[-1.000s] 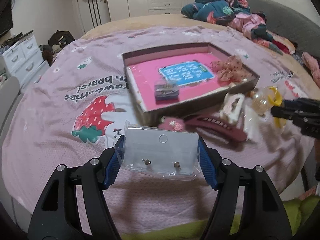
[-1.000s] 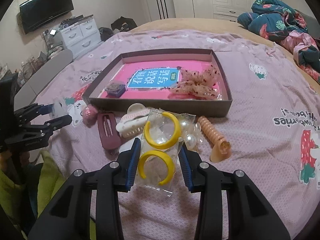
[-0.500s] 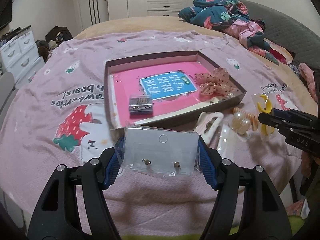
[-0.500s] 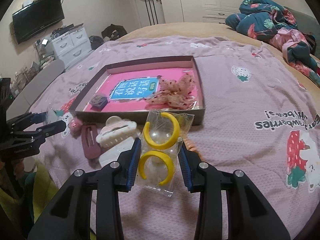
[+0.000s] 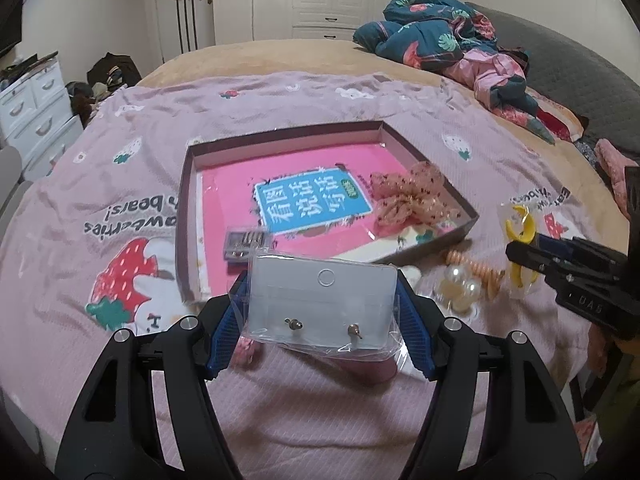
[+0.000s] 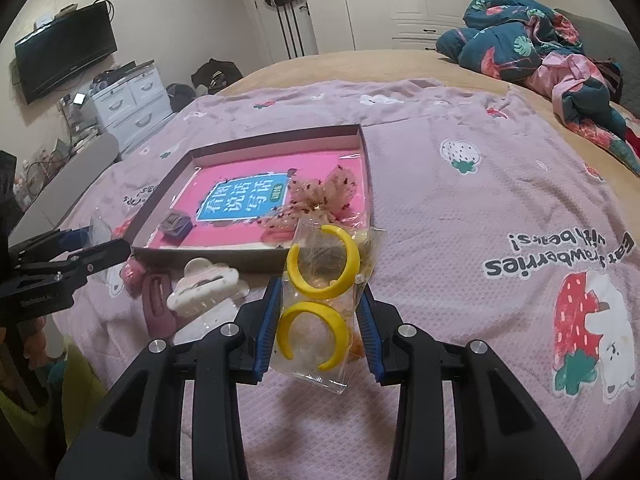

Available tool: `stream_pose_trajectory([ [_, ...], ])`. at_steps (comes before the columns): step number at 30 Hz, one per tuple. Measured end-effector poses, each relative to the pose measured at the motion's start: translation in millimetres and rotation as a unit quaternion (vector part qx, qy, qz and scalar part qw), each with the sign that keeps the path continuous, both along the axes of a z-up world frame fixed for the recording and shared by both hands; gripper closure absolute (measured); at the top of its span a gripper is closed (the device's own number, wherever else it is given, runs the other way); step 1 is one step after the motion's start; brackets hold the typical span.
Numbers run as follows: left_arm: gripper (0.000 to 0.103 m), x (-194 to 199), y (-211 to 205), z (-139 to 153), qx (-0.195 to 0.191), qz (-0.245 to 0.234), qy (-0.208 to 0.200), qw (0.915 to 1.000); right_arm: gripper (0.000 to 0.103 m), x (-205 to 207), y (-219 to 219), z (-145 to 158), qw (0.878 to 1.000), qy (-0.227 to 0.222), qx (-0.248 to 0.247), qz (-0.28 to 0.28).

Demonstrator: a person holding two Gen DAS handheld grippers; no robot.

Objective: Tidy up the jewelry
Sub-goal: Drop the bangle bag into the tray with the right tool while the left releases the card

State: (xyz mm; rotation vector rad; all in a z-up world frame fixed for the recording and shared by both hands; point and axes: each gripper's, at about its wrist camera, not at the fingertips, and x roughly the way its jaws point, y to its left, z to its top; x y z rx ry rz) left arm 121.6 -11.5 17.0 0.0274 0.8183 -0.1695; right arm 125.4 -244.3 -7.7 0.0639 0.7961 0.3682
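The left wrist view is showing the left gripper with its blue pads squeezing a clear plastic bag with a white card and two small stud earrings, so the bag is sitting right between the fingers, just in front of the flat brown box with a pink bottom on the pink strawberry blanket. In the right wrist view the right gripper is pinching a clear bag of two yellow hoop earrings, which is sticking up between its fingers near the box's front corner. A white claw hair clip and a dark red flat hair clip are lying on the blanket just to the left of that gripper.
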Motion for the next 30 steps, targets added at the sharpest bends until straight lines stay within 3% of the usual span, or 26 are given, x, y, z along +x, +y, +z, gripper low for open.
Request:
stream_pose_trajectory([
  [15,0.043,43,-1,7,-0.029,0.019,-0.005,0.9994,0.068,27,0,7,1.0,-0.009,0.004,-0.015],
  [30,0.043,87,18,-18,-0.051,0.057,0.021,0.9969,0.068,73,25,14,1.0,-0.026,-0.013,0.001],
])
